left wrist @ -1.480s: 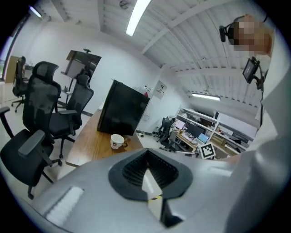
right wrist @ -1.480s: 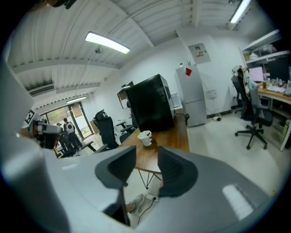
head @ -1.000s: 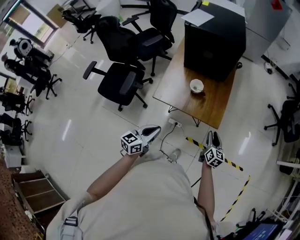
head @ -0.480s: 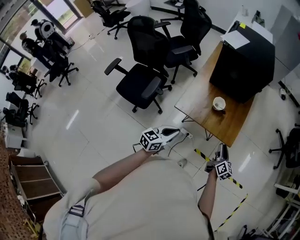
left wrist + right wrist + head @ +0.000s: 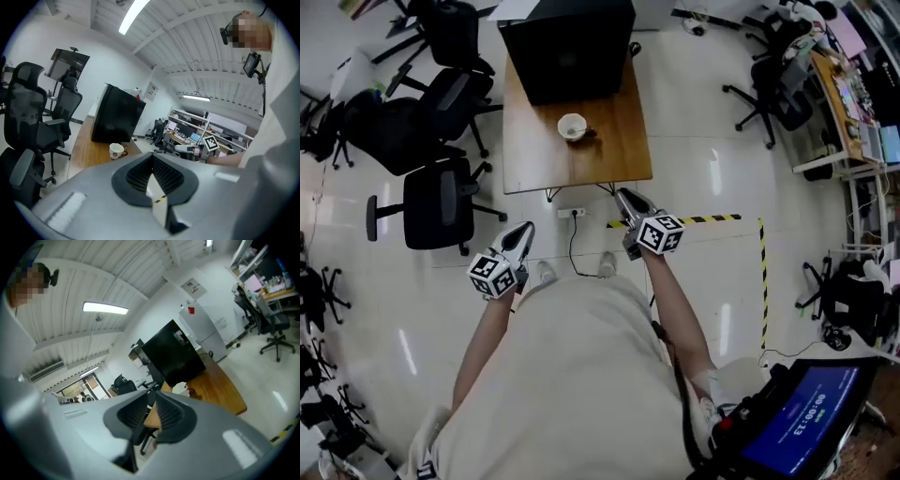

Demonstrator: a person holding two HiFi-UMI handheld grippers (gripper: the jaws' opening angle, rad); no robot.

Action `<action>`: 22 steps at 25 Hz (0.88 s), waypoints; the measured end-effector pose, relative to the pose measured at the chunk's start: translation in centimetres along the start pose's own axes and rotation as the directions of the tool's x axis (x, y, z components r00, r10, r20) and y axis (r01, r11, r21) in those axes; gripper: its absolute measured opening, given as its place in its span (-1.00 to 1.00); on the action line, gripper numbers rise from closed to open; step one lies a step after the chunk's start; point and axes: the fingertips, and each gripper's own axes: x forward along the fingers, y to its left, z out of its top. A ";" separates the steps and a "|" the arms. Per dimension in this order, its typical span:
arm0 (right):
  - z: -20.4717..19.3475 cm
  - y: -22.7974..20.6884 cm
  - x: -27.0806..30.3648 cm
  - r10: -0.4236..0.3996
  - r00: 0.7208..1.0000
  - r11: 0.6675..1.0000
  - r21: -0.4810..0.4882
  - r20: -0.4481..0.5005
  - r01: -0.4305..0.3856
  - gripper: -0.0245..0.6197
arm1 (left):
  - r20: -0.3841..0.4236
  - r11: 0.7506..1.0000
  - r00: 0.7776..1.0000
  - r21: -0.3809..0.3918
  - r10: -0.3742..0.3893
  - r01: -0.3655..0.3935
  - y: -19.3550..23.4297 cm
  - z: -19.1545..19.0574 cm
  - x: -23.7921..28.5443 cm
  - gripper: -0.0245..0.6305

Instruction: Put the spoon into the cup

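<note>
While a person (image 5: 581,375) stands on the pale floor (image 5: 712,141) short of the wooden table (image 5: 534,159), the white cup (image 5: 572,126) sits on it in front of a black box (image 5: 567,42), with a reddish item (image 5: 590,134) just beside it, too small to identify. The left claw (image 5: 524,231) has its tips pressed together on nothing. The right claw (image 5: 624,195), its jaws just closing, shows a narrow empty gap, and both point toward the table.

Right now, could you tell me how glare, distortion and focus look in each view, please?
Head view: fisheye curves the room, and streaks of glare lie on the glossy floor. Left gripper view: dark round vignette, near foreground soft, the cup sharp. Right gripper view: tilted horizon, the ceiling lamp blown out.
</note>
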 end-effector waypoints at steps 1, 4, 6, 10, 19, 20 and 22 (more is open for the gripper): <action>0.0 -0.4 -0.5 -0.016 1.000 1.000 0.000 0.002 0.016 -0.77 | -0.007 1.000 1.000 0.002 -0.010 0.010 0.0 -0.1 0.4 -0.93; 0.1 -1.6 -1.8 -0.081 0.996 0.997 -0.008 0.028 0.081 -0.77 | -0.035 0.999 0.999 0.011 -0.041 0.042 0.3 -0.4 1.5 -0.93; 0.4 -2.0 -2.5 -0.120 0.991 0.992 -0.028 0.055 0.122 -0.77 | -0.049 0.998 0.997 0.017 -0.054 0.055 0.5 -0.4 2.2 -0.93; 1.2 -2.6 -3.7 -0.166 0.981 0.982 -0.070 0.098 0.173 -0.77 | -0.078 0.998 0.995 0.006 -0.061 0.062 0.6 -0.6 4.1 -0.93; 2.4 -2.8 -4.3 -0.190 0.973 0.976 -0.078 0.128 0.201 -0.76 | -0.017 0.988 0.990 0.052 -0.142 0.143 0.1 0.7 5.5 -0.93; 2.5 -2.8 -4.5 -0.191 0.973 0.976 -0.080 0.126 0.202 -0.76 | -0.011 0.986 0.987 0.034 -0.160 0.160 -0.1 0.8 5.6 -0.93; 2.6 -3.0 -4.8 -0.194 0.973 0.975 -0.082 0.124 0.205 -0.76 | 0.003 0.980 0.980 -0.008 -0.200 0.200 -0.7 1.0 5.8 -0.93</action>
